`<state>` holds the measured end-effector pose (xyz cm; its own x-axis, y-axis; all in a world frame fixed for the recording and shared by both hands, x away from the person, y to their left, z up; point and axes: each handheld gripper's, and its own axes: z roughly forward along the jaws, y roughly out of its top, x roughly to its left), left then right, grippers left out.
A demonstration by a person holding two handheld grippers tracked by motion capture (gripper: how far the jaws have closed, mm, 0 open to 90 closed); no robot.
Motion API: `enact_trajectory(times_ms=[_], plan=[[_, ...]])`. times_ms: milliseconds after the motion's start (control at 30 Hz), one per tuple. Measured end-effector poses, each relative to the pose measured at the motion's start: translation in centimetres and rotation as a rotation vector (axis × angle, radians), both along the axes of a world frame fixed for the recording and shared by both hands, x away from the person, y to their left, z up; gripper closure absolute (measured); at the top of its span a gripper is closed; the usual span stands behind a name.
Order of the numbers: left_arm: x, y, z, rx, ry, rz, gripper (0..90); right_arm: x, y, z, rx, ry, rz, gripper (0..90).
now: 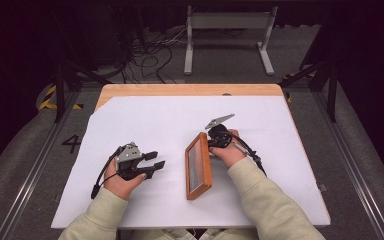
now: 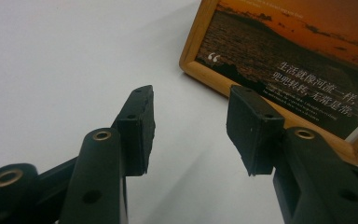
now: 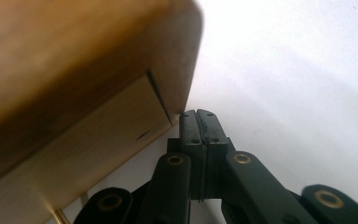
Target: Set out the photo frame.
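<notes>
While the closed right gripper (image 3: 199, 123) props the tilted picture frame (image 1: 198, 165) from behind, the left gripper (image 1: 156, 160) waits, jaws apart; next, likely steadying it upright.

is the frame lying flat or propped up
Propped up, tilted: the frame stands on its long edge on the white sheet, with the shut right tongs against its back.

A white sheet (image 1: 150, 120) covers most of the wooden bench (image 1: 180, 90) in the middle of the frame. At the top centre a grey metal stand (image 1: 228, 22) is on the floor, with dark cables (image 1: 147, 52) to its left.
</notes>
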<state>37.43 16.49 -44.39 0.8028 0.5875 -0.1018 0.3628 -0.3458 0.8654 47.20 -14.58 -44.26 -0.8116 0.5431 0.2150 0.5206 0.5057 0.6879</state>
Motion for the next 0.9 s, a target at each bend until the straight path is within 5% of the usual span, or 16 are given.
enact_trajectory(times_ms=[200, 533, 633, 733, 900], plan=[[0.0, 0.1, 0.0, -0.003, -0.002, 0.007, 50.7, -0.3, -1.1, 0.8, -0.010, 0.003, -0.041, 83.5], [0.0, 0.5, 0.3, -0.003, -0.007, 0.060, 39.3, -3.2, -3.4, 5.6, 0.003, -0.041, -0.142, 52.2], [0.1, 0.4, 0.2, 0.009, -0.008, 0.062, 38.9, -4.4, -3.6, 7.4, -0.009, -0.051, -0.140, 46.1], [0.2, 0.5, 0.1, 0.004, -0.004, 0.065, 38.7, -5.3, -3.8, 8.8, 0.041, -0.039, -0.166, 37.2], [0.2, 0.5, 0.2, 0.008, 0.000, 0.067, 38.7, -6.6, -3.0, 9.4, 0.039, -0.022, -0.145, 31.2]])
